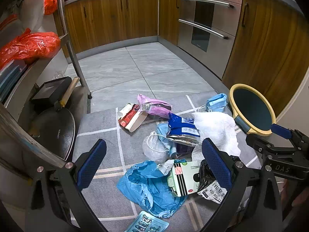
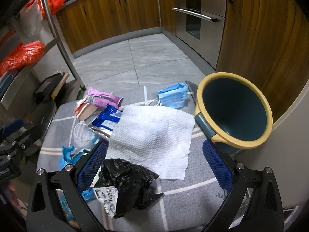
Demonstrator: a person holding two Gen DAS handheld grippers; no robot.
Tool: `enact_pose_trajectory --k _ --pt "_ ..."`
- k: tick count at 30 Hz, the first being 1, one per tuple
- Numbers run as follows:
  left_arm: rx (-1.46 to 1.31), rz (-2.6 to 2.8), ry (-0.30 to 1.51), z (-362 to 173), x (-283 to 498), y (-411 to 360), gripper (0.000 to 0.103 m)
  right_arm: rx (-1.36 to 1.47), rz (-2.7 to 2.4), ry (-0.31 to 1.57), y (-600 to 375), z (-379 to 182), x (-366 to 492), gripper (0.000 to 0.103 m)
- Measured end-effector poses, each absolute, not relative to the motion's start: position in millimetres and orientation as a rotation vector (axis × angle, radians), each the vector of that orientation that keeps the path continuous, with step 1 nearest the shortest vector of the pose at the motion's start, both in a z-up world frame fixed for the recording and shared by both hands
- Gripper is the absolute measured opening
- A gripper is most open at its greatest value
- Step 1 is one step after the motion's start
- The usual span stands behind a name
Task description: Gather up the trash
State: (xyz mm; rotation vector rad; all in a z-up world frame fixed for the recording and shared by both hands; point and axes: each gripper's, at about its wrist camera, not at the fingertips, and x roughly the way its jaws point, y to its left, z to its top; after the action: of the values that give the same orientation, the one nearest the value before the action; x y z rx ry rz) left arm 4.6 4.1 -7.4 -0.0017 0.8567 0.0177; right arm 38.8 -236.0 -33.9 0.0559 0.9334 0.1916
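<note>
Trash lies scattered on a grey floor mat. My left gripper hangs open above a crumpled blue plastic bag and a green-and-white carton. A white paper towel, a black bag, a blue foil packet, a purple wrapper and a blue face mask lie around. My right gripper is open over the towel and black bag, touching nothing. A dark bin with a yellow rim stands at the mat's right.
A metal shelf rack with orange bags stands at the left, a pan lid and a black box at its foot. Wooden cabinets and a steel oven line the back and right. Grey floor tiles lie beyond the mat.
</note>
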Motion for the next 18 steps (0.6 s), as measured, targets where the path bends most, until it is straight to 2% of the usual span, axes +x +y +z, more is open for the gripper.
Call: enact_pose_trajectory --k 18 --pt "-0.006 0.020 0.859 -6.0 3.1 5.9 0.097 0.055 0.190 0.939 -235.8 -35.8 38.3 0.099"
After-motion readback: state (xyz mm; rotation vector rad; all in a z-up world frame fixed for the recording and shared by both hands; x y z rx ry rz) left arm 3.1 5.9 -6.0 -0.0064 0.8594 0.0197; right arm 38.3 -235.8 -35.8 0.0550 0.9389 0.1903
